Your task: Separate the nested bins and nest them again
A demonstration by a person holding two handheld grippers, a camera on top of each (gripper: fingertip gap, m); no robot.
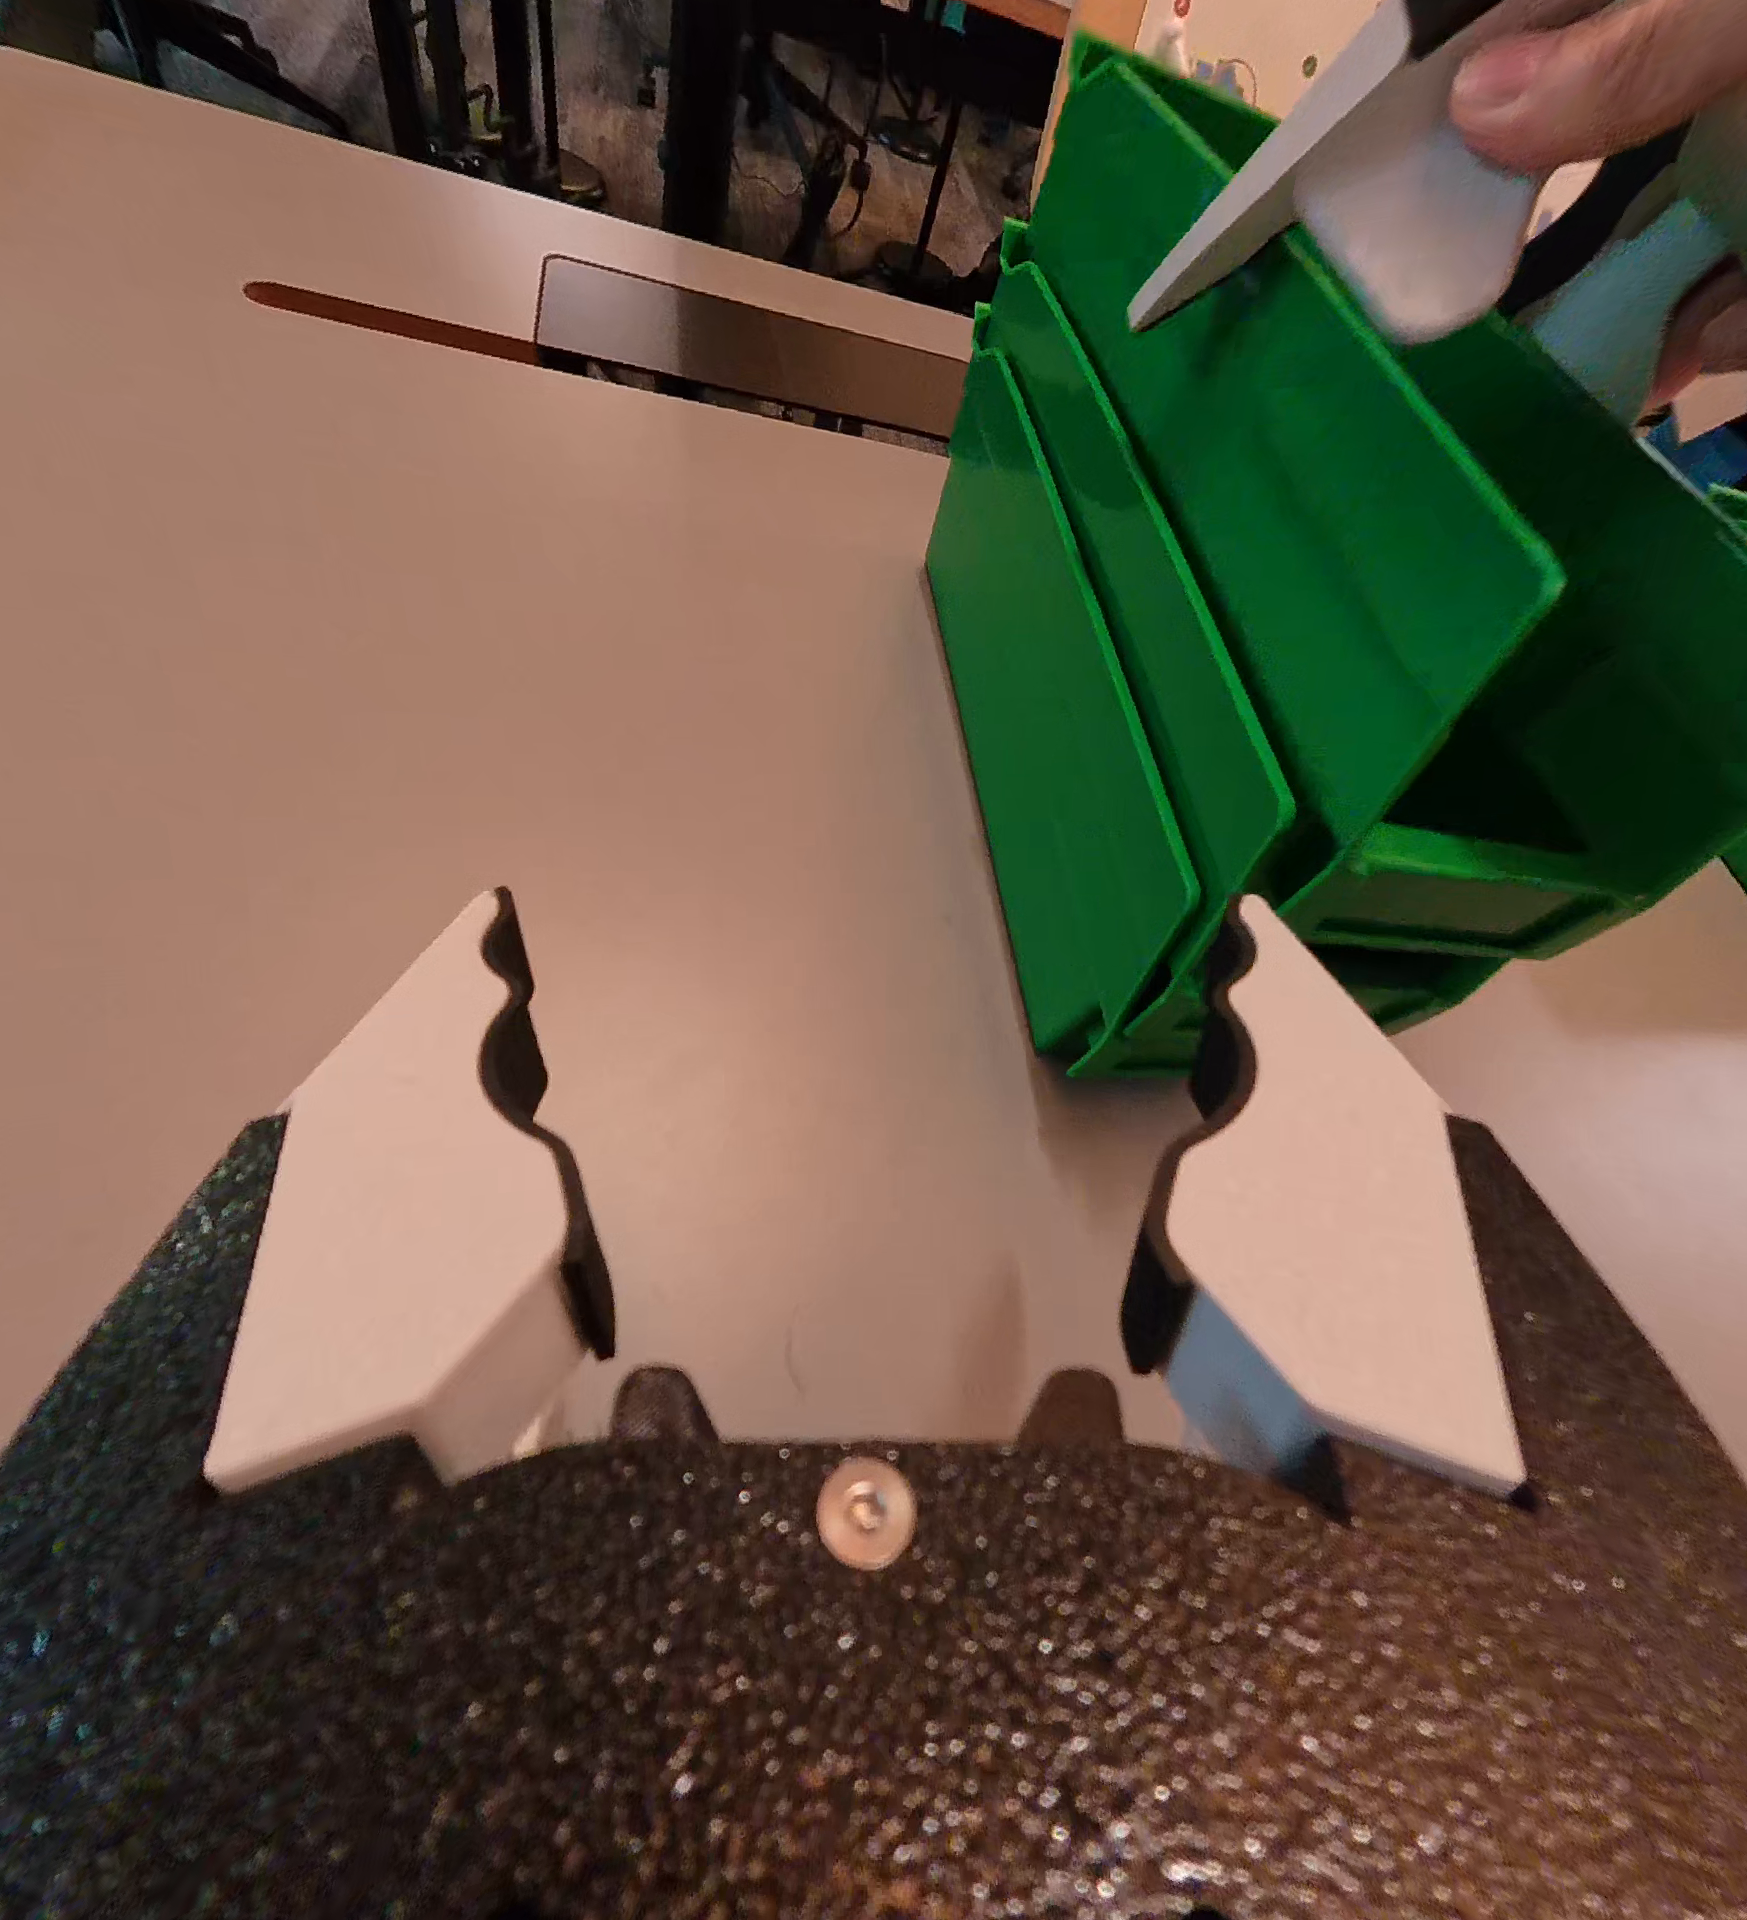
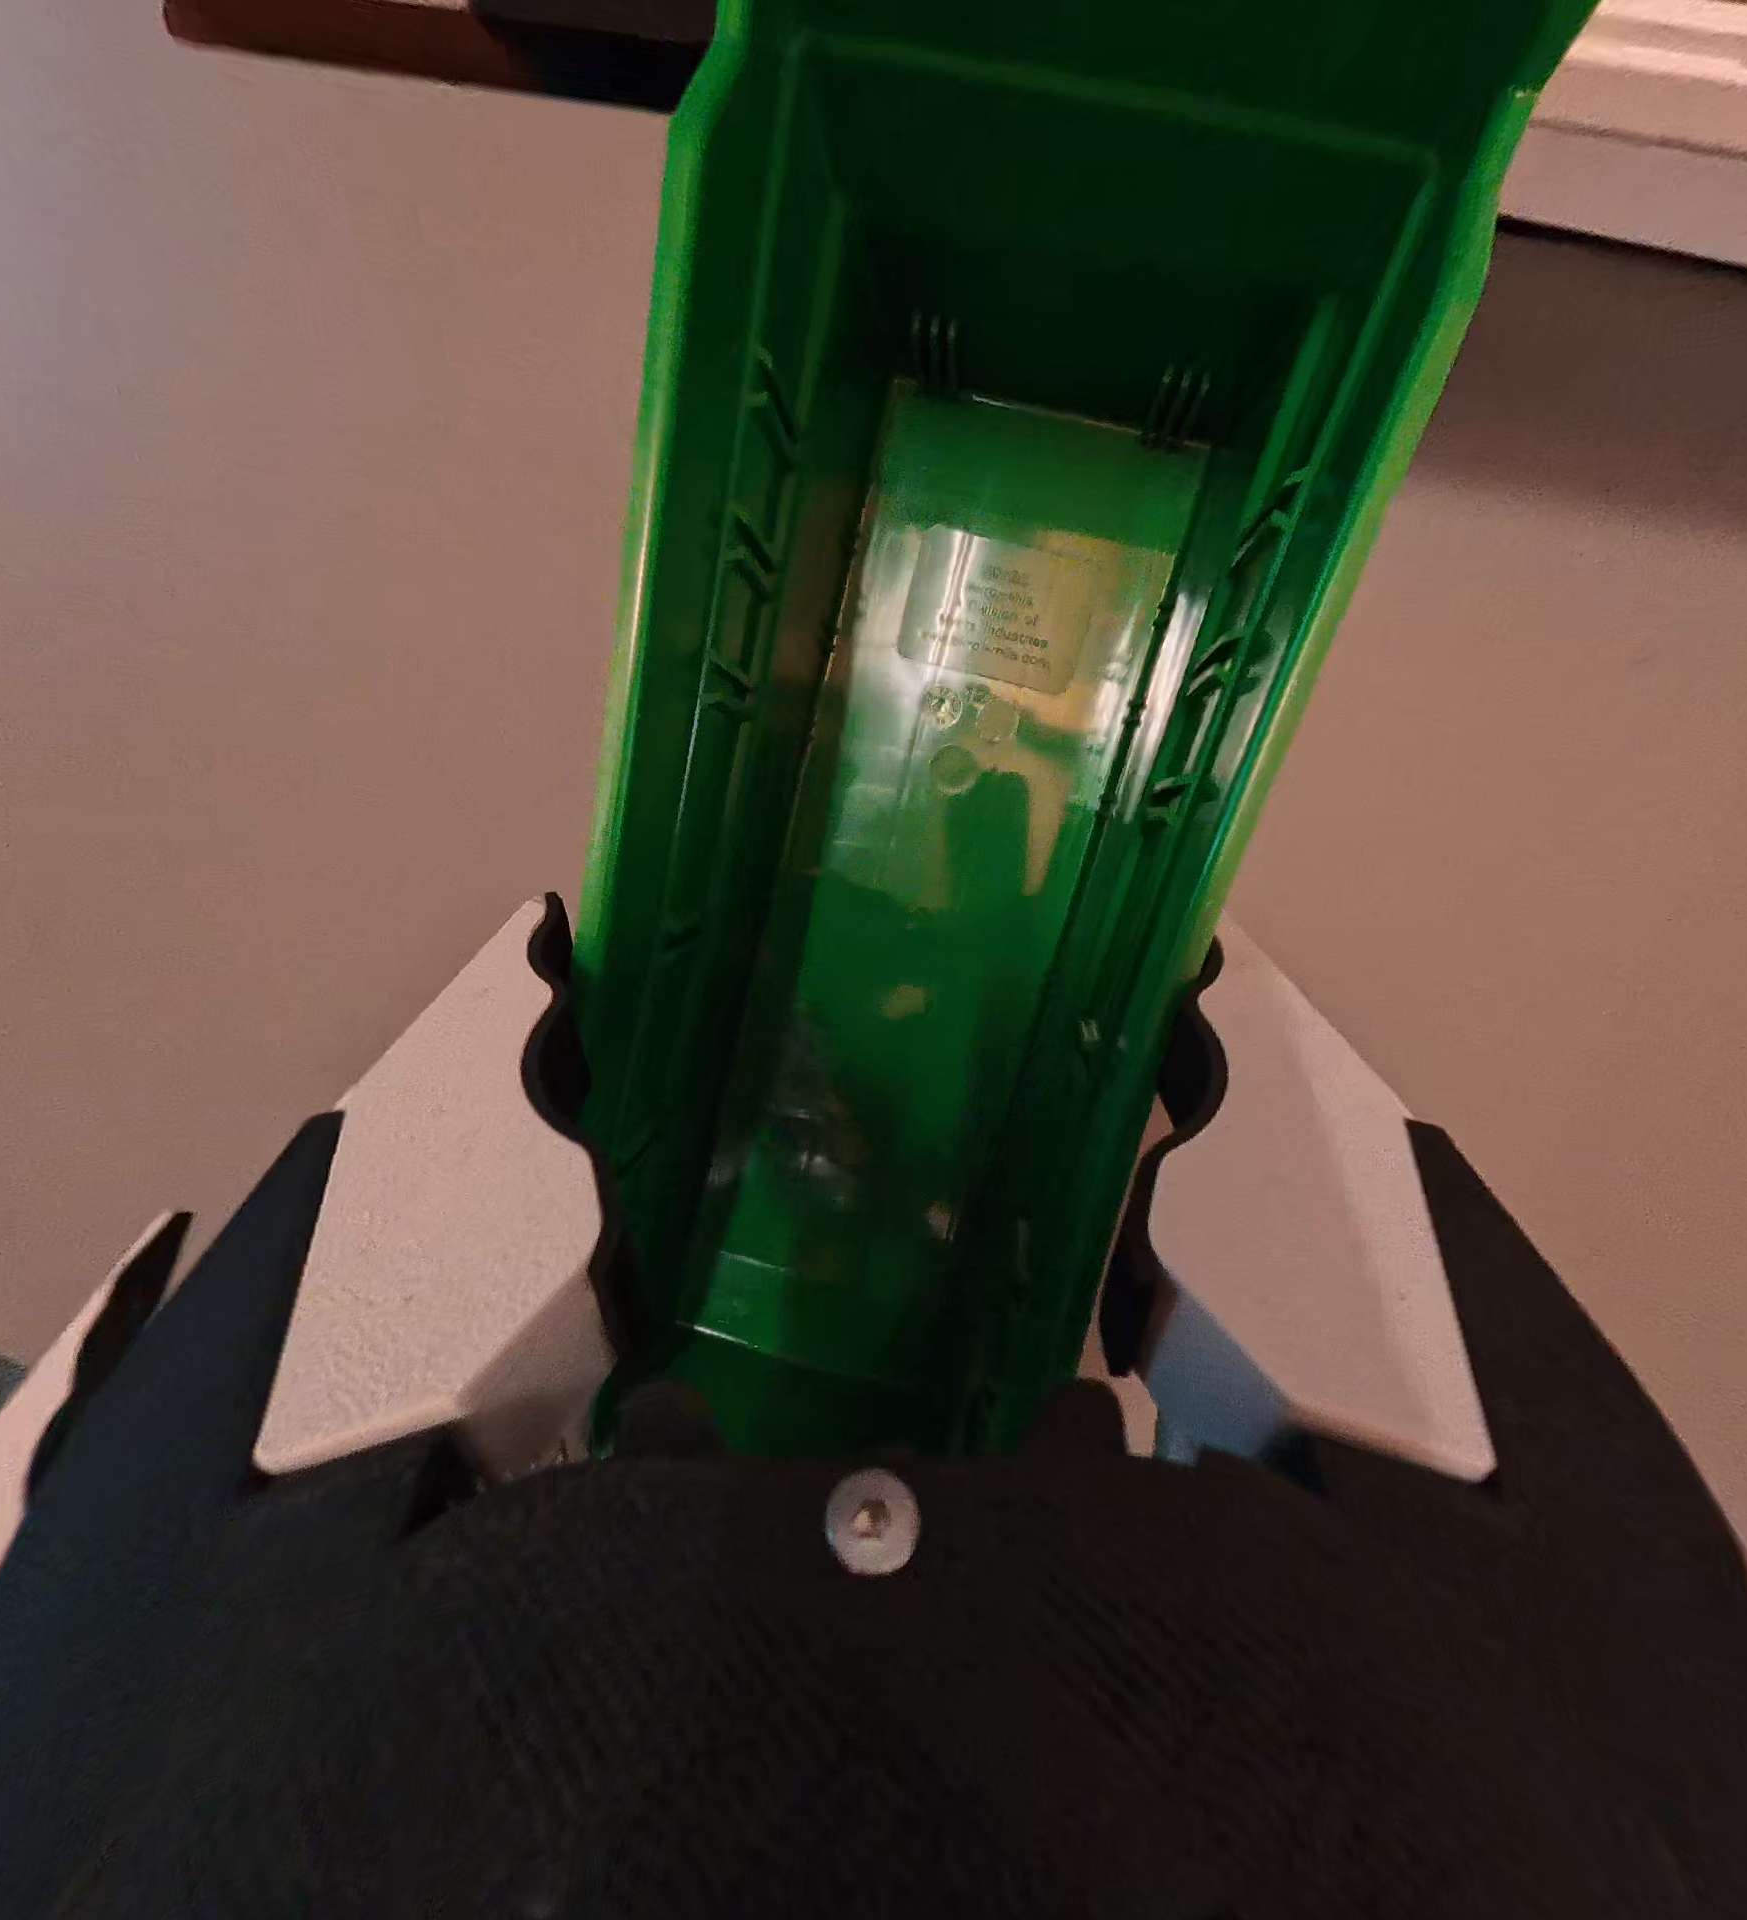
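1. The right gripper (image 2: pixel 874 1132) is closed across the outside walls of a green bin (image 2: pixel 1004 623), one finger on each long side, so the open box runs straight out between them
2. In the left wrist view that bin (image 1: pixel 1368 540) sits tilted in the stack of bins (image 1: pixel 1077 727), which lies toward the right edge of the table (image 1: pixel 381 623); whether it is still seated or partly out I cannot tell
3. The left gripper (image 1: pixel 869 1039) is wide open and holds nothing, low over the table with its right finger just beside the stack's near end
4. The bins look like light, stiff moulded plastic with glossy, likely slippery walls; nested ones probably wedge together
5. The flat long walls or the rim at the near end look like the best places to grip, pinned square so the bin does not twist
6. Open room: the table is bare to the left of the stack and out to its far edge, which has a slot and a dark panel (image 1: pixel 744 343); the right side is crowded by a hand (image 1: pixel 1617 73)
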